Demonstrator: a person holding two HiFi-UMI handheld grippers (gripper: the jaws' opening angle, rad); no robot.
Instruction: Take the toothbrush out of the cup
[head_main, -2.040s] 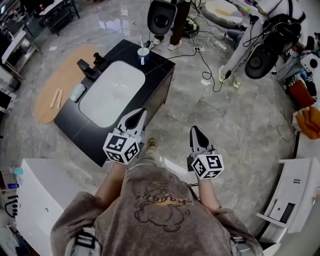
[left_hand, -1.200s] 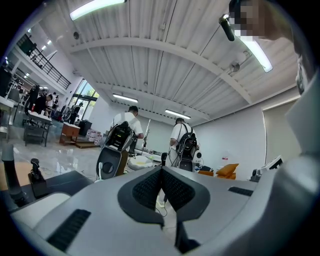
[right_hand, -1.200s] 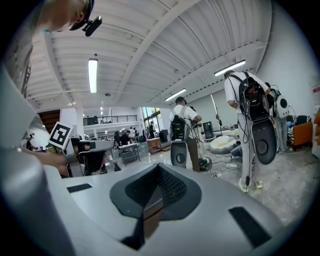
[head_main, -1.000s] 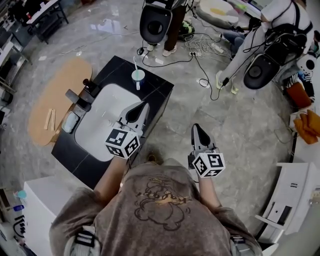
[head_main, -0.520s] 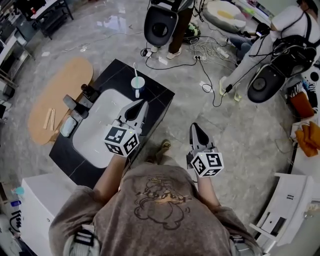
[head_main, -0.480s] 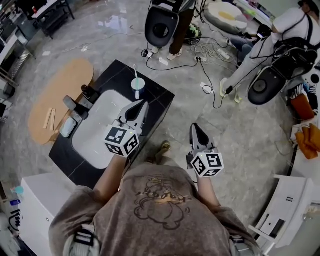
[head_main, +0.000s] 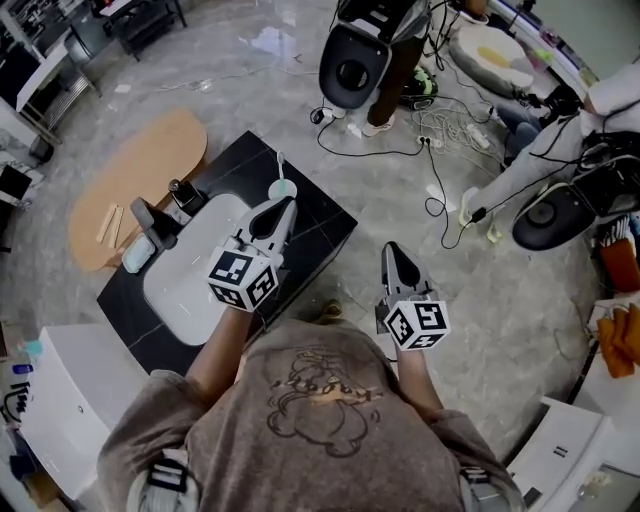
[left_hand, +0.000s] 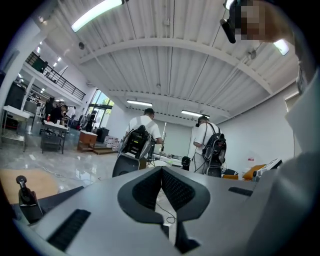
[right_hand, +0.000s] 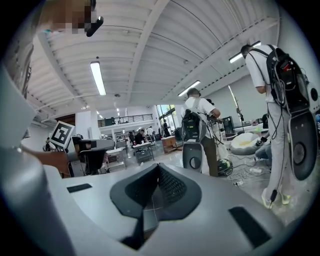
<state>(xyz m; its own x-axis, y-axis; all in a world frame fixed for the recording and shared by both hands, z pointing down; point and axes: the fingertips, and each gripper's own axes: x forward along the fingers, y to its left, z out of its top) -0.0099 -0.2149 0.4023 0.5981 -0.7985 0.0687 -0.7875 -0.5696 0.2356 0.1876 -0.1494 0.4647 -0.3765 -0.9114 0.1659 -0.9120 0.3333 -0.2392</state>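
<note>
Jaws pressed together and empty on both the left gripper (head_main: 284, 207) and the right gripper (head_main: 391, 249). Just past the left gripper's tip, the cup (head_main: 281, 188) stands on the black sink counter (head_main: 325, 216), toothbrush (head_main: 279, 164) inside.

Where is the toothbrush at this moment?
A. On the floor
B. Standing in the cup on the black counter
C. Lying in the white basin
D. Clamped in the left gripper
B: the toothbrush stands in the cup at the black counter's far corner.
</note>
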